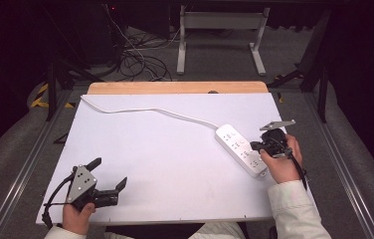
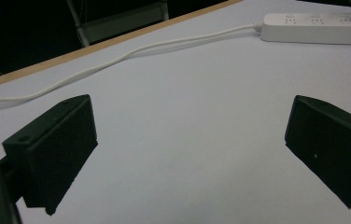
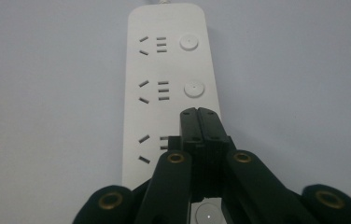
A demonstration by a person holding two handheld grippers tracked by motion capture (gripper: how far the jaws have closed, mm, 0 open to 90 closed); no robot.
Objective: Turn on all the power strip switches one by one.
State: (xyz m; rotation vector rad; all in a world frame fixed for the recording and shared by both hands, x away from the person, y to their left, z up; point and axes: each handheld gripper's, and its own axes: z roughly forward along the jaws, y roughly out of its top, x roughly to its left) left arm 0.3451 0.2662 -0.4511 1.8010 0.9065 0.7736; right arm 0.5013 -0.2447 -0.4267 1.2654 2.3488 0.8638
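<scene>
One power strip (image 3: 169, 84) (three sockets, three buttons); right tongs (image 3: 198, 114) pressed together above it, left tongs (image 2: 187, 154) spread.

The smooth white plastic power strip (image 3: 169, 84) has a faint sheen, its round buttons glossy. The desk (image 1: 175, 164) wears a matt white paper-like sheet, with bare pale wood along its far edge. Each matt black plastic claw (image 2: 187, 154) looks hard; brass-coloured metal rivets stud the right claw (image 3: 200, 114).
</scene>
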